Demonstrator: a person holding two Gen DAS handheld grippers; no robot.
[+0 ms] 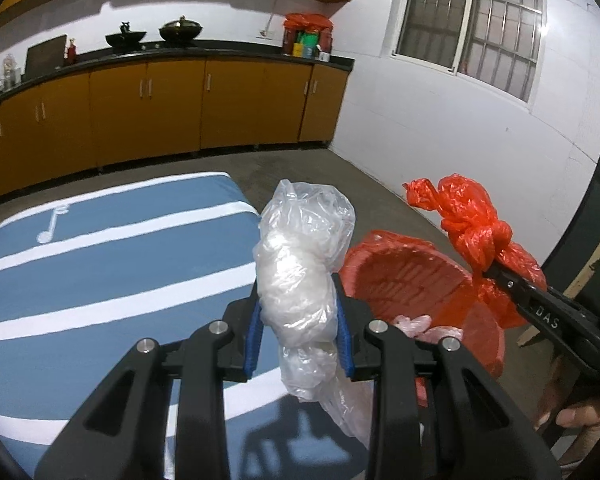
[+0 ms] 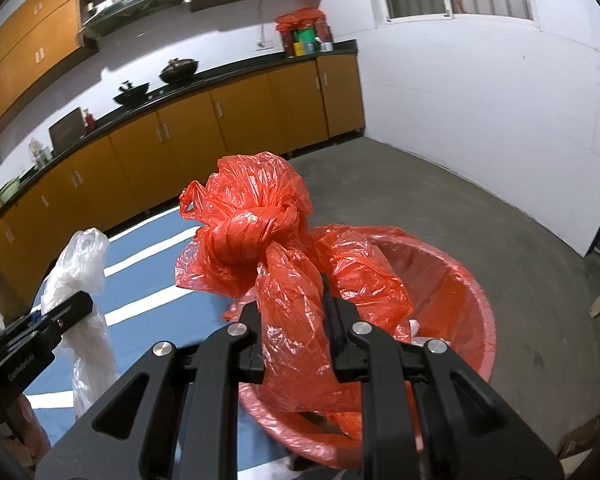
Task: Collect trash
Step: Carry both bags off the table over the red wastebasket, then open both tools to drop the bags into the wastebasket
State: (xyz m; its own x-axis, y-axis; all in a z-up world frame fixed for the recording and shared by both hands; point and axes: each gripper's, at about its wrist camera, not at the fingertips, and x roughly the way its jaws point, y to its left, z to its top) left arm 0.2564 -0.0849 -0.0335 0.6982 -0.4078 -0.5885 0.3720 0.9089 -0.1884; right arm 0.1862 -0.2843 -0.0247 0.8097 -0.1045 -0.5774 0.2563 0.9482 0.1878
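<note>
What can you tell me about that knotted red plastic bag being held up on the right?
The red bag is thin, crinkly, see-through plastic, tied into a fat knot with a puffed tuft above it and loose folds hanging below. The right hand-held gripper is shut on the plastic just under the knot, holding it up in the air. It hangs over the red-lined bin, beside the table. The left wrist view shows the same bag pinched from below.

clear bag (image 1: 300, 272): thin crinkled glossy plastic film. red bag (image 2: 268, 248): same, translucent. floor (image 2: 480, 208): rough matt concrete. cabinets (image 1: 172, 108): smooth wood-look.
</note>
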